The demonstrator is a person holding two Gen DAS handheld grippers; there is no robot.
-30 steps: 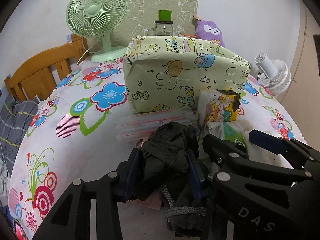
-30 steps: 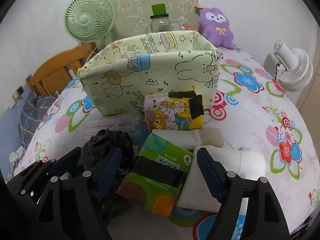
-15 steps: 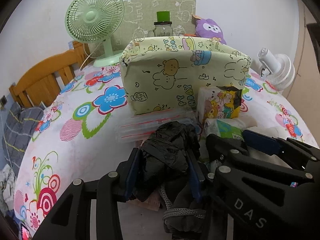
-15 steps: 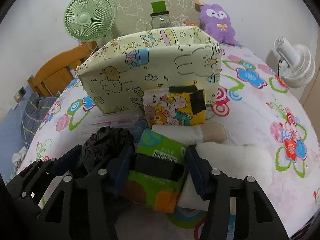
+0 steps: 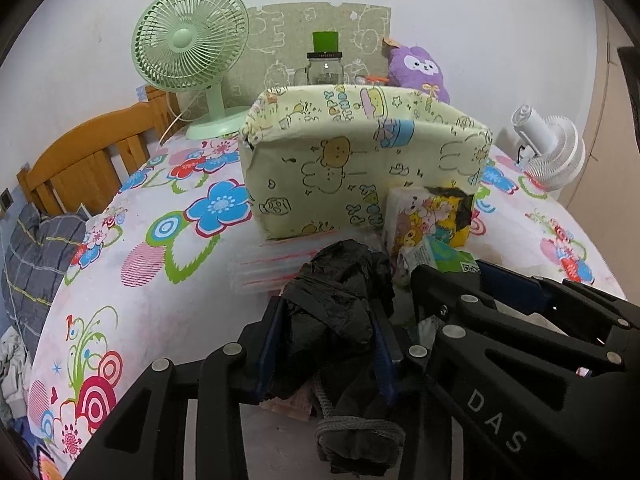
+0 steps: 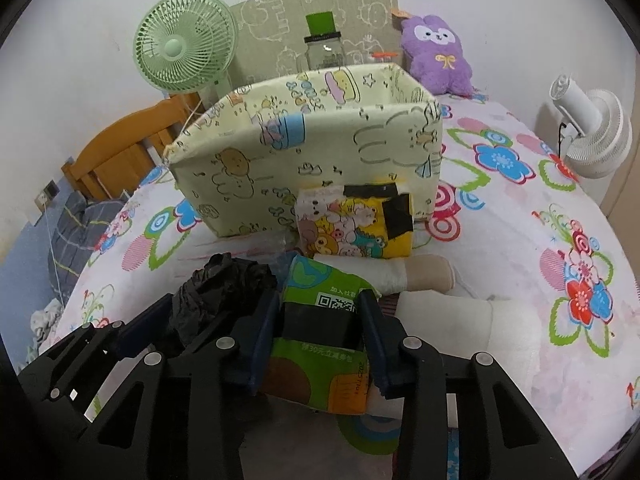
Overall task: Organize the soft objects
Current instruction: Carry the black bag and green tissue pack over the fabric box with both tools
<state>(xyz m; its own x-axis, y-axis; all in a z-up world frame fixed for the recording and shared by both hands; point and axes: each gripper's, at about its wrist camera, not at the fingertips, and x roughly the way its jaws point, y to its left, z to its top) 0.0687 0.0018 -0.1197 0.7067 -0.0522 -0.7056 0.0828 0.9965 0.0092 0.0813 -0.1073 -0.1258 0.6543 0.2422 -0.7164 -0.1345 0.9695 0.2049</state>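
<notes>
Two hand-held grippers work side by side in front of a cartoon-print fabric storage box point(image 6: 308, 152) standing on a bench spread with a floral cloth point(image 5: 160, 264). The left hand-held gripper point(image 5: 328, 344) has just been closing and now pinches a crumpled black plastic bag point(image 5: 340, 296) between its blue pads, with a dark cloth bundle tied by a grey cord point(image 5: 356, 436) lying under it. The right hand-held gripper point(image 6: 318, 344) has also just been closing — its pads now press both sides of a green tissue pack point(image 6: 320, 344) banded with black tape, just right of the black bag.

Against the box's front wall leans a yellow cartoon-print tissue pack point(image 6: 356, 228) patched with black tape. Rolled white and beige cloths point(image 6: 424, 276) lie in front of that pack, to the right of the green one, and clear zip bags with red strips point(image 5: 276, 264) lie flat at the box's near left corner.

Behind the box stand a green desk fan point(image 5: 190, 40), a glass jar point(image 5: 324, 70) with a green cap and a purple plush toy point(image 6: 436, 56); a white fan point(image 6: 592, 128) sits off to the box's right, a wooden chair back point(image 5: 84, 156) to its left.
</notes>
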